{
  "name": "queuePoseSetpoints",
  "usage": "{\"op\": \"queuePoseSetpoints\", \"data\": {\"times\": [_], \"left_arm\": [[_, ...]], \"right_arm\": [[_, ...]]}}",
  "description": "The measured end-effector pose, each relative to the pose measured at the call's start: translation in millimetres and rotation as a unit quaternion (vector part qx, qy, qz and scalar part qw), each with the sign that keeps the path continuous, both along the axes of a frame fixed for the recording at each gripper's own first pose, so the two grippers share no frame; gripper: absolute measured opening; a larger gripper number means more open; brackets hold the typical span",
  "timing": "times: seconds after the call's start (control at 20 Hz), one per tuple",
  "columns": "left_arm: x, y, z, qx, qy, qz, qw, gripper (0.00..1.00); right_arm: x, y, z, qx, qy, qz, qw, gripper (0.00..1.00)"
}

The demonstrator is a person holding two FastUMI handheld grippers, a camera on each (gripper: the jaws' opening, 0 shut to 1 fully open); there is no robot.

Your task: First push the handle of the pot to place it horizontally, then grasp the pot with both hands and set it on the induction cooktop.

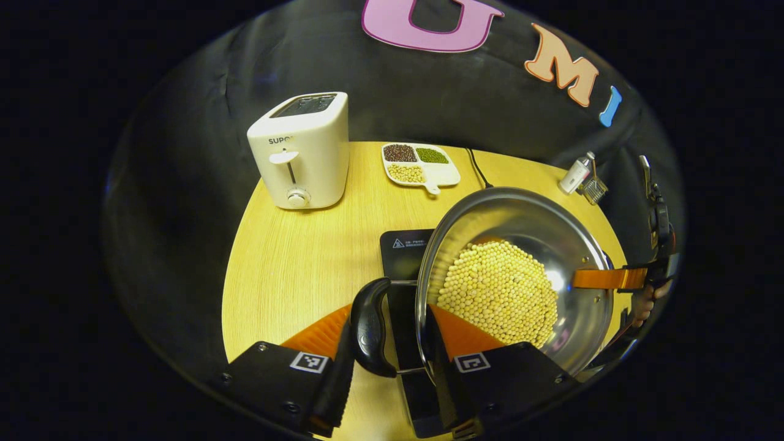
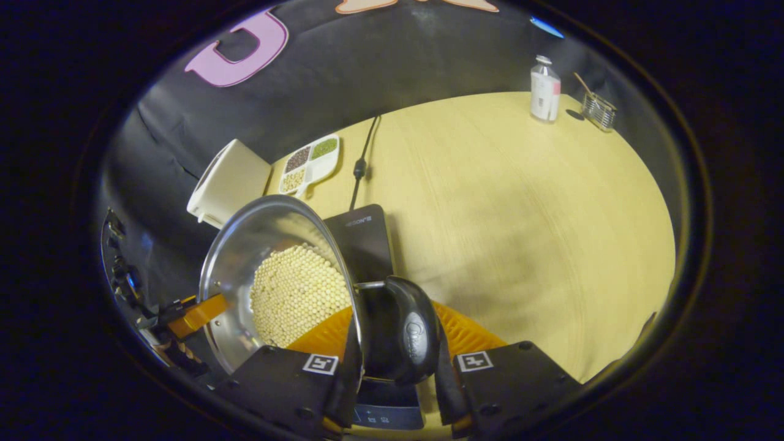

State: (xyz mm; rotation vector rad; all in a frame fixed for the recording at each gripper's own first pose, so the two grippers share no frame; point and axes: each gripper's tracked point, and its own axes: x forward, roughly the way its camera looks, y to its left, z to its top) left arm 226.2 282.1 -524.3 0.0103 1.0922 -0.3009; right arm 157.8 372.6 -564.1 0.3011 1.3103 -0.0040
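Pale wood counter [image 2: 520,202] under black booth cloth; toaster [image 1: 303,150], a divided dish of beans [image 1: 419,164], a small bottle [image 2: 544,89] and a wire holder [image 2: 598,110] stand toward the back. Steel pot [image 1: 520,220], shiny inside, carries a heap of pale round beans [image 1: 499,291] and has a dark loop handle on each side. It is held up over the black induction cooktop [image 1: 404,251], which shows beneath and beside it, cord trailing back. Left gripper [image 1: 392,343] is clamped on one handle [image 1: 370,327], both fingers pressing it. Right gripper [image 2: 395,358] is clamped likewise on the opposite handle [image 2: 398,337]. Handle-pushing step looks finished, and the two-handed grasp is made. What seems left: lowering the pot squarely onto the cooktop and letting go. I cannot tell whether the base already touches the glass.
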Motion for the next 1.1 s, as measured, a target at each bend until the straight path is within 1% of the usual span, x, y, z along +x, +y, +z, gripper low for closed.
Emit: {"op": "queuePoseSetpoints", "data": {"times": [0.05,0.1,0.15,0.2,0.25,0.35,0.5,0.55,0.6,0.65,0.7,0.75,0.8,0.9,0.95,1.0,1.05,1.1], "left_arm": [[1,1,0,0.014,-0.007,-0.007,1.000,0.63],[0,3,-1,0.028,-0.016,-0.012,0.999,0.67],[1,4,-2,0.039,-0.024,-0.016,0.999,0.69],[0,4,0,0.046,-0.031,-0.020,0.998,0.70],[1,4,4,0.046,-0.043,-0.018,0.998,0.72],[6,7,12,0.041,-0.069,-0.007,0.997,0.70],[5,9,24,0.043,-0.087,0.000,0.995,0.71],[8,10,30,0.047,-0.100,0.000,0.994,0.70],[11,10,39,0.048,-0.118,0.002,0.992,0.71],[14,9,45,0.050,-0.130,0.003,0.990,0.70],[15,6,52,0.047,-0.144,0.003,0.988,0.71],[13,2,57,0.044,-0.150,0.003,0.988,0.69],[10,-3,62,0.040,-0.155,0.003,0.987,0.69],[3,-15,71,0.027,-0.158,0.006,0.987,0.70],[0,-20,76,0.021,-0.162,0.013,0.986,0.72],[-4,-24,81,0.017,-0.165,0.024,0.986,0.72],[-9,-29,86,0.011,-0.165,0.035,0.986,0.74],[-16,-36,90,0.005,-0.163,0.046,0.986,0.74]], "right_arm": [[-1,-1,0,-0.006,0.001,-0.001,1.000,0.52],[0,0,1,-0.008,-0.003,-0.003,1.000,0.53],[1,-2,5,-0.012,-0.008,-0.005,1.000,0.53],[3,-3,7,-0.010,-0.016,-0.006,1.000,0.55],[5,-3,12,-0.007,-0.023,-0.008,1.000,0.55],[7,-4,21,-0.001,-0.035,-0.012,0.999,0.55],[18,-13,40,-0.006,-0.068,-0.027,0.997,0.55],[24,-19,49,-0.008,-0.084,-0.034,0.996,0.55],[28,-24,59,-0.009,-0.097,-0.041,0.994,0.52],[32,-31,69,-0.009,-0.108,-0.048,0.993,0.49],[35,-39,75,-0.011,-0.116,-0.054,0.992,0.49],[36,-48,80,-0.015,-0.121,-0.057,0.991,0.58],[34,-58,84,-0.021,-0.126,-0.056,0.990,0.58],[28,-81,89,-0.042,-0.135,-0.046,0.989,0.64],[23,-89,91,-0.045,-0.135,-0.039,0.989,0.69],[18,-96,93,-0.047,-0.134,-0.030,0.989,0.64],[15,-107,96,-0.052,-0.138,-0.022,0.989,0.69],[12,-115,97,-0.054,-0.143,-0.012,0.988,0.77]]}}
